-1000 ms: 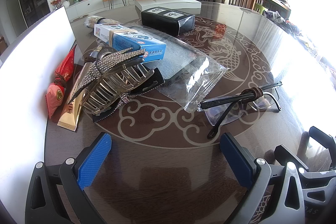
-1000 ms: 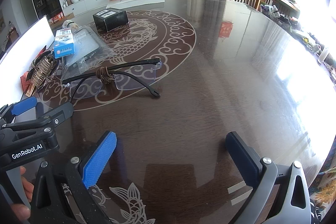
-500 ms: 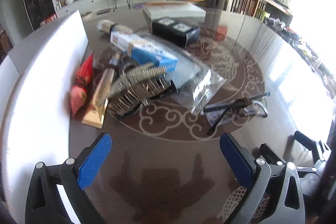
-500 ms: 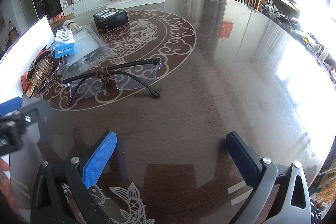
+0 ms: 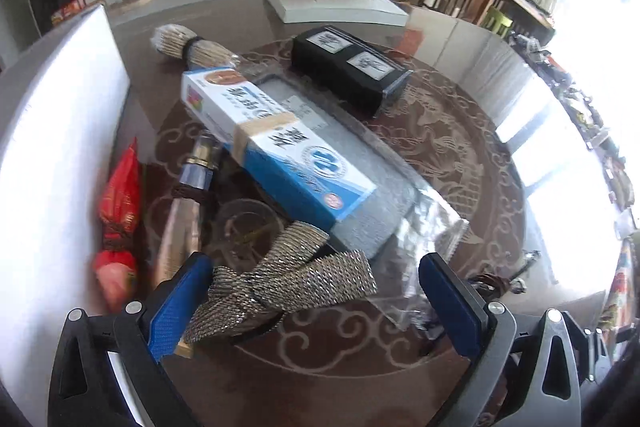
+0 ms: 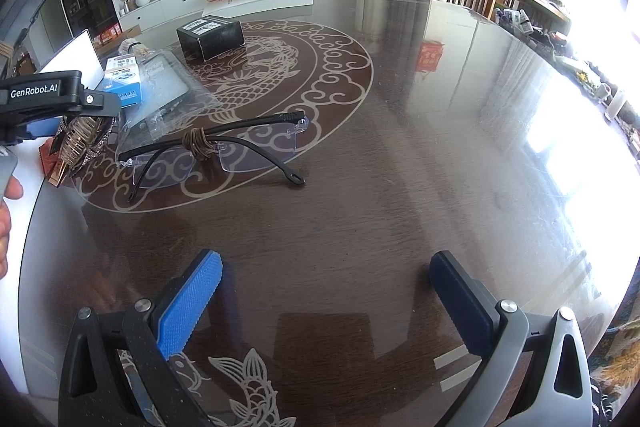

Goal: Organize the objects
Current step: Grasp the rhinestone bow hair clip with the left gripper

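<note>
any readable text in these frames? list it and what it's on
"GenRobot.AI": on the left gripper body, seen in the right wrist view.
Blue and white box: Chinese print, too blurred to read.
Black box: white labels, unreadable.
Red paper reflected in the table: unreadable.

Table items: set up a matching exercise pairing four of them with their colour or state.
Column 1:
1. glasses
2. hair claw
3. long carton
4. labelled box

Column 2:
A. black
B. blue and white, taped round the middle
C. brown cord wrapped round its bridge
D. rhinestone-covered, between the open left gripper's fingers

Pairs: 1-C, 2-D, 3-B, 4-A
</note>
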The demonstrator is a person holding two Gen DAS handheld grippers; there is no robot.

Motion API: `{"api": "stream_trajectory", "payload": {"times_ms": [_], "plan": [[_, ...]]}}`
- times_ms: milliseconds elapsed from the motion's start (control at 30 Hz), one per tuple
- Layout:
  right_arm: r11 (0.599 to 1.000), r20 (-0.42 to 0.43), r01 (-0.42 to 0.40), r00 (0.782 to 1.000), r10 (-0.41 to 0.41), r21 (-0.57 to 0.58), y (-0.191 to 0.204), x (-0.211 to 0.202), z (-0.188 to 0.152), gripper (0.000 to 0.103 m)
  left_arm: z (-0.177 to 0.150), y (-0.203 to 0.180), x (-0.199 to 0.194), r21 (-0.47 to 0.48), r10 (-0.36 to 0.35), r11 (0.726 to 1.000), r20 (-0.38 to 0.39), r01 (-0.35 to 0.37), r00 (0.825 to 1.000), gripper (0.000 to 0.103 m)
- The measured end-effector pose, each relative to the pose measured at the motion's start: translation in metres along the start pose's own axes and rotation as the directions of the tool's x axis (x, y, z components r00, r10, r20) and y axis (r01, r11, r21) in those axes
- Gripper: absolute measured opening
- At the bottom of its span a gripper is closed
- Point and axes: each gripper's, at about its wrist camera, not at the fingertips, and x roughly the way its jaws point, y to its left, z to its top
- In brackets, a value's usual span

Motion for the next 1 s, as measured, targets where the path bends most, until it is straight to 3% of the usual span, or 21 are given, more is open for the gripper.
{"api": "stream_trajectory", "payload": {"times_ms": [100,133,333,500,700,833,867,900,933,1000], "plan": [[1.0,0.0,0.0,1.0,0.0,0.001,0.0,0.0,0.0,0.103,-0.019,-0.023,-0.005,0.06,-0.19,0.979,-0.045,0.193,0.981,0.103],[1.0,0.0,0.0,1.0,0.0,0.001,0.0,0.0,0.0,0.103,-0.025,-0.029,-0.009,0.08,-0.209,0.974,-0.056,0.213,0.976,0.103],[1.0,0.0,0.0,1.0,0.0,0.001,0.0,0.0,0.0,0.103,-0.024,-0.04,-0.033,0.139,-0.089,0.987,0.031,0.084,0.996,0.103],[1.0,0.0,0.0,1.0,0.0,0.0,0.0,0.001,0.0,0.103,-0.008,-0.035,-0.008,0.079,-0.009,0.997,0.033,0.006,0.999,0.103],[1.0,0.0,0.0,1.0,0.0,0.0,0.001,0.001,0.0,0.103,-0.008,-0.03,0.026,0.053,0.114,0.992,-0.024,-0.113,0.993,0.103],[1.0,0.0,0.0,1.0,0.0,0.0,0.001,0.001,0.0,0.103,-0.007,-0.02,0.021,-0.009,0.033,0.999,0.009,-0.033,0.999,0.102],[1.0,0.0,0.0,1.0,0.0,0.0,0.001,0.001,0.0,0.103,-0.007,-0.02,0.018,-0.003,0.036,0.999,0.024,-0.036,0.999,0.077],[1.0,0.0,0.0,1.0,0.0,0.0,0.0,0.001,0.0,0.103,-0.008,-0.022,0.016,0.028,0.073,0.997,0.031,-0.074,0.997,0.061],[1.0,0.0,0.0,1.0,0.0,0.0,0.001,0.001,0.0,0.103,-0.01,-0.025,0.014,0.057,0.089,0.994,0.031,-0.091,0.996,0.052],[1.0,0.0,0.0,1.0,0.0,0.0,0.001,0.001,0.0,0.103,-0.017,-0.024,0.01,0.056,0.077,0.995,0.022,-0.078,0.997,0.051]]}}
